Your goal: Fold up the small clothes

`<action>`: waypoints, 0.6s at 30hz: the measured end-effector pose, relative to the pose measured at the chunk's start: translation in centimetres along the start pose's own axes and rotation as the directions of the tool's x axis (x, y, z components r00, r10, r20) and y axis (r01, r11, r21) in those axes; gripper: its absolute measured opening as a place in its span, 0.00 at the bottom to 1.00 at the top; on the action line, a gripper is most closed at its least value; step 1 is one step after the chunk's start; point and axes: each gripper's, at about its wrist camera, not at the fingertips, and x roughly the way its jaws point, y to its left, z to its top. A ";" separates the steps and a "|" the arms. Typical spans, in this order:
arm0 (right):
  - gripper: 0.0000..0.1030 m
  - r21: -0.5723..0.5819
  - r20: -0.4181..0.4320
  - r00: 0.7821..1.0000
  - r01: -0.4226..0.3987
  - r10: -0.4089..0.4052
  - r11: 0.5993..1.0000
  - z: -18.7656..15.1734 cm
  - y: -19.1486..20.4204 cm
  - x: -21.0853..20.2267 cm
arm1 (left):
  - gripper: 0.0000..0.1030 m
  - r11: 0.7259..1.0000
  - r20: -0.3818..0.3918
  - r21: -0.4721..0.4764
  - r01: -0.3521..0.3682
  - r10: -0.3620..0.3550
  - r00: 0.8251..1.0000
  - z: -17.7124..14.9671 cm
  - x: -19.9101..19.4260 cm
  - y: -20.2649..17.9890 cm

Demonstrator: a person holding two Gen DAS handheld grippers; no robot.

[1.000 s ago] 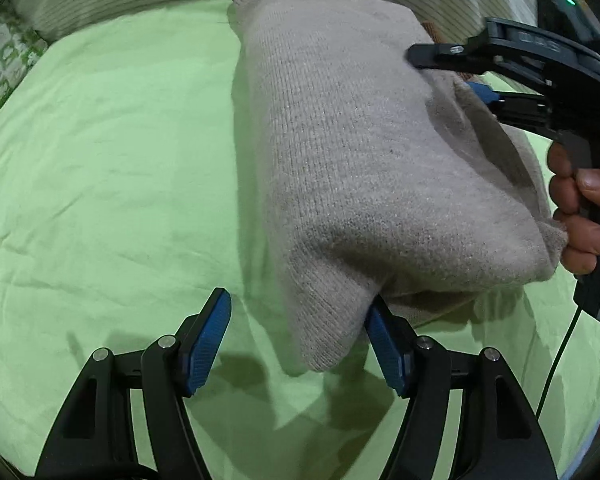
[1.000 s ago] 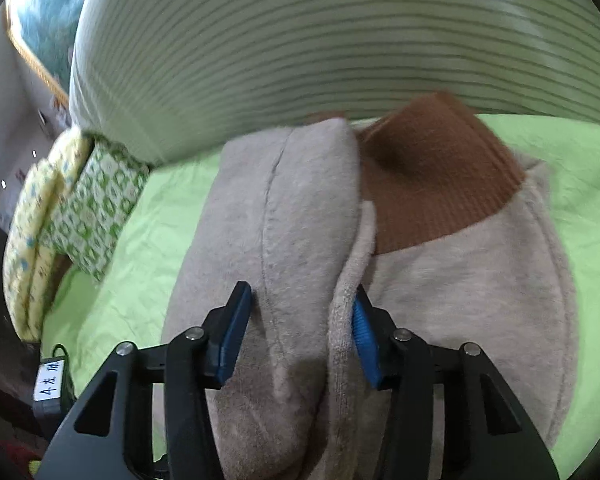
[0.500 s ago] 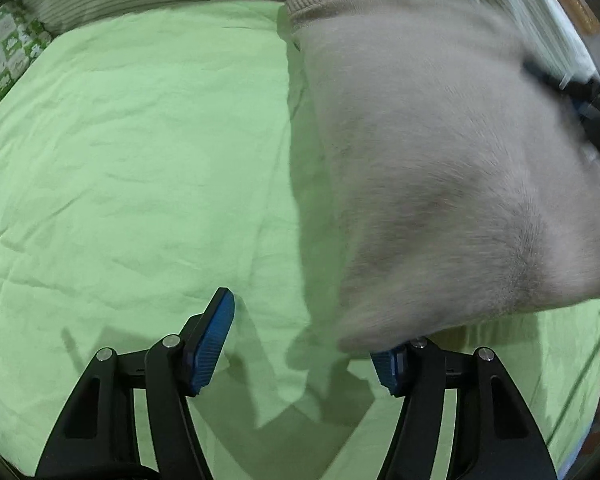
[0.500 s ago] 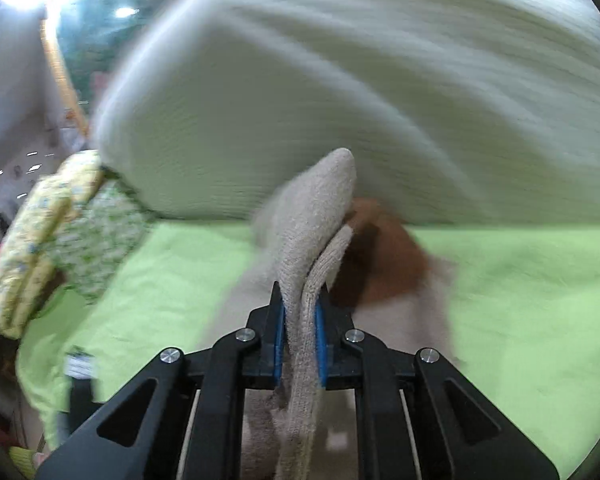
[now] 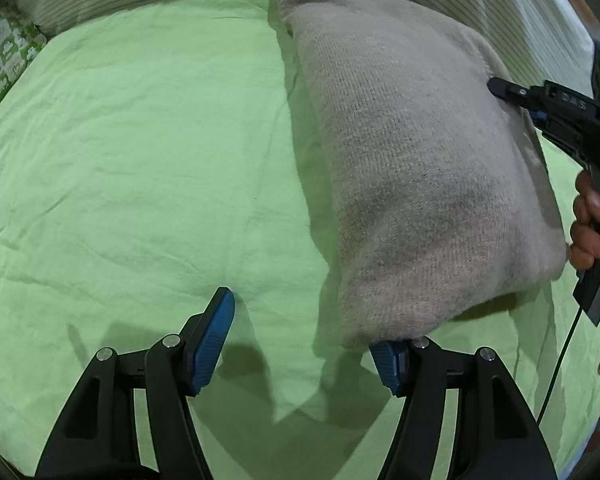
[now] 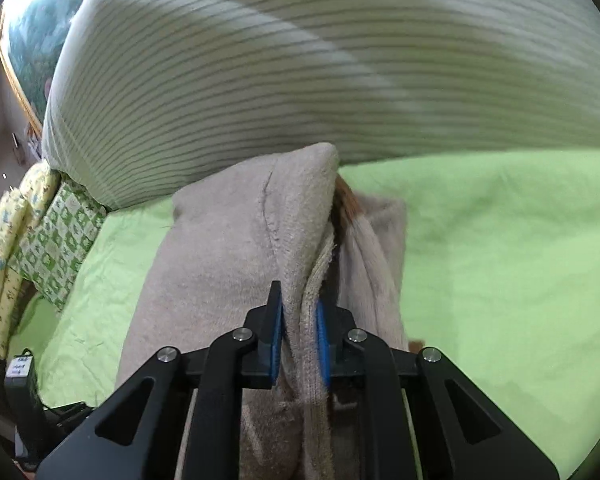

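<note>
A beige knitted sweater (image 5: 412, 168) is folded over and held up off the green sheet (image 5: 140, 160). My right gripper (image 6: 300, 300) is shut on its doubled beige edge (image 6: 228, 248), with a brown part (image 6: 346, 200) showing behind the fold. In the left wrist view the right gripper (image 5: 516, 100) bites the sweater's far right side, a hand (image 5: 590, 224) on its handle. My left gripper (image 5: 302, 320) hangs over the sheet, jaws opening and nothing between the pads. The sweater's lower corner hangs just over its right finger (image 5: 388, 364).
A large striped pillow (image 6: 300, 60) lies along the far side of the bed. A green-and-white patterned cushion (image 6: 56, 248) and a yellow one sit at the left edge. A thin cable (image 5: 560, 360) trails below the right gripper.
My right gripper closed on the sweater's folded edge and lifted it, dragging the sweater to the right. The sweater's corner slid out from between my left gripper's pads.
</note>
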 end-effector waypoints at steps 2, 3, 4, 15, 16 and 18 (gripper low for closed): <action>0.18 0.013 -0.067 0.998 0.003 -0.003 1.000 -0.2 -1.0 1.4 | 0.64 1.000 -0.005 0.004 -0.014 0.014 1.000 -0.1 -0.1 -0.5; 0.25 0.041 -0.081 0.997 0.006 -0.002 0.999 -0.4 -1.6 1.3 | 0.63 1.000 -0.008 0.006 -0.015 0.015 1.000 -0.5 -0.4 -1.1; 0.32 0.072 -0.072 0.997 0.006 -0.001 0.997 -0.5 -2.0 0.5 | 0.63 1.000 -0.009 0.009 -0.012 0.012 1.000 -0.4 -0.6 -1.4; 0.29 -0.017 -0.111 0.992 -0.065 0.063 0.998 -7.7 0.1 -8.8 | 0.62 1.000 -0.016 -0.020 0.004 -0.004 1.000 -1.2 0.4 -1.8; 0.27 -0.042 -0.144 0.987 -0.072 0.065 0.997 -8.3 0.2 -8.4 | 0.62 1.000 -0.015 -0.020 0.003 -0.003 1.000 -1.2 0.3 -2.0; 0.27 -0.084 -0.174 0.983 -0.064 0.049 0.994 -8.7 0.4 -7.9 | 0.63 1.000 -0.017 -0.026 0.003 -0.003 1.000 -1.2 0.6 -2.0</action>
